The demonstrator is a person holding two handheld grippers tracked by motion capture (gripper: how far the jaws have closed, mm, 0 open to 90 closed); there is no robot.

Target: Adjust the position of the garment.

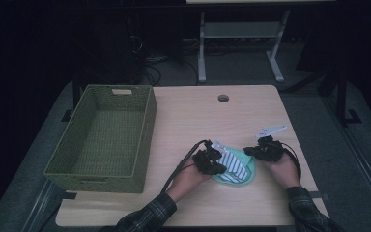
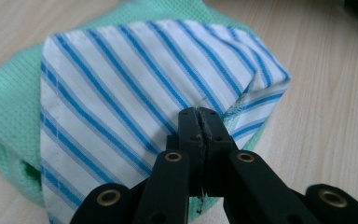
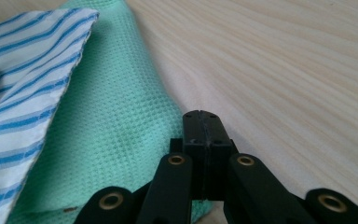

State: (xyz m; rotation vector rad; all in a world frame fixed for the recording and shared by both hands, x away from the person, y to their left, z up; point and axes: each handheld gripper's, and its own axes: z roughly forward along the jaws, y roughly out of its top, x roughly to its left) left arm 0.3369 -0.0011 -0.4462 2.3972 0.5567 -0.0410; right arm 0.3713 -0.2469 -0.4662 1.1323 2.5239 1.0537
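While the two cloths lay stacked near the tabletop's [image 1: 251,104] front right corner, a person worked at them with one hand-held gripper in each hand. There was one mint-green waffle cloth [image 3: 116,116] underneath and one white cloth with blue stripes [image 2: 135,88] folded on top of it. One woven green basket [image 1: 101,135] stood along the tabletop's left edge, well apart from the cloths. A pale label sat on the basket's far wall, too small to read; no other writing could be made out.

The left hand-held gripper [image 2: 200,112] had its jaws fully closed, and a thin edge of the striped cloth appeared pinched between them, with fabric running along the seam where the jaws met. The right hand-held gripper [image 3: 201,114] also had its jaws fully closed, at the green cloth's edge; whether any of that cloth was caught between them could not be told. In the high view the left hand-held gripper [image 1: 208,162] sat at the cloths' left side and the right one [image 1: 265,150] at their right.
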